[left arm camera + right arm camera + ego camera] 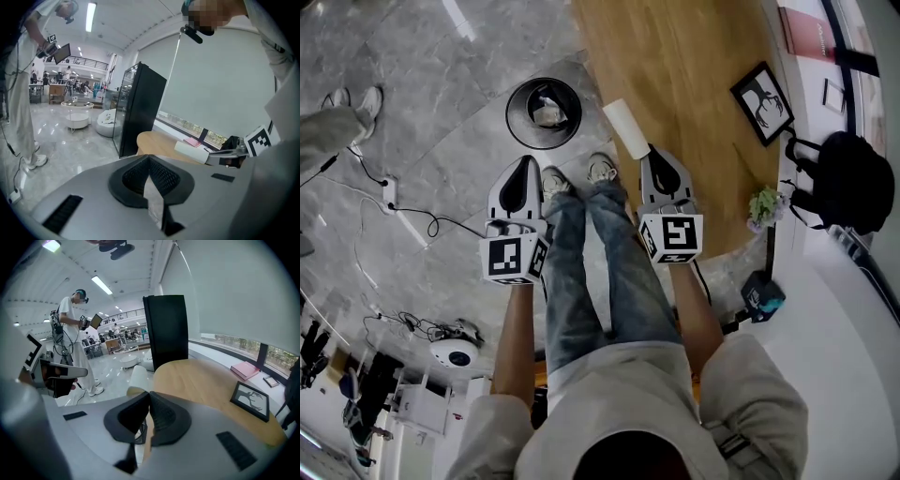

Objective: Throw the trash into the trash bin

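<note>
Grey floor (441,122): bin (514,114) sits left of right gripper (649,152), which is clamped on white paper cup (625,128). Centre it over the rim before opening. Left gripper (525,165) closed, empty.

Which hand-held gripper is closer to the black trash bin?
Left. The left hand-held gripper is just short of the trash bin; the right hand-held gripper, holding a white cup, is farther right.

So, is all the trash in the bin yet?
Not quite. Done: the black trash bin on the floor already has crumpled trash inside. In hand: the right gripper is shut on a white roll, off to the side of the bin. Left to do: bring the roll over the bin and drop it in. The left gripper is shut with nothing in it.
</note>
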`<action>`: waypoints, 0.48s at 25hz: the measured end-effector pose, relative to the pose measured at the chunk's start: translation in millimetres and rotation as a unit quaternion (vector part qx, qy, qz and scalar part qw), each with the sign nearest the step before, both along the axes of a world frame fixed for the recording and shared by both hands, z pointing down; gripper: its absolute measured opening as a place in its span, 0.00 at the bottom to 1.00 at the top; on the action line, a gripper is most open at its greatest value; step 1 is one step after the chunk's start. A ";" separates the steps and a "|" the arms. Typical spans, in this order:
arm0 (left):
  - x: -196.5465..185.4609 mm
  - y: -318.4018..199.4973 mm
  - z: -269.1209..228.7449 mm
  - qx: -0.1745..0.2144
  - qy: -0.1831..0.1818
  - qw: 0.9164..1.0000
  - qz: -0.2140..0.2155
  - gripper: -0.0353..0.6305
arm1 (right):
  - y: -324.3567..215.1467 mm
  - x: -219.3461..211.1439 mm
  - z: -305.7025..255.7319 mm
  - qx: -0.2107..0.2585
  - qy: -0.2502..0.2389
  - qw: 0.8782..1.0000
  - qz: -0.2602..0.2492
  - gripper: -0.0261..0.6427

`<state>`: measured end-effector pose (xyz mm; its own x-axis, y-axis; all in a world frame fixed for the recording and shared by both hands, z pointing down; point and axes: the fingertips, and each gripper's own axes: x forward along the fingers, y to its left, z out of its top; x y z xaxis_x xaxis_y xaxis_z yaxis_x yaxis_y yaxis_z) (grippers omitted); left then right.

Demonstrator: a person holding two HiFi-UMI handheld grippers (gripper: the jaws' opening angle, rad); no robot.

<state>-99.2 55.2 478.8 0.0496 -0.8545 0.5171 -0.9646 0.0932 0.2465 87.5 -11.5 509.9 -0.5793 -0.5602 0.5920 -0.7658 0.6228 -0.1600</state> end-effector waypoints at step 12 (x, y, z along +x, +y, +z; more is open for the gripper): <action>-59.2 63.4 -2.6 0.001 -0.002 0.996 -0.085 0.08 | 34.6 -84.4 2.3 -0.005 -0.006 0.996 -0.094 0.09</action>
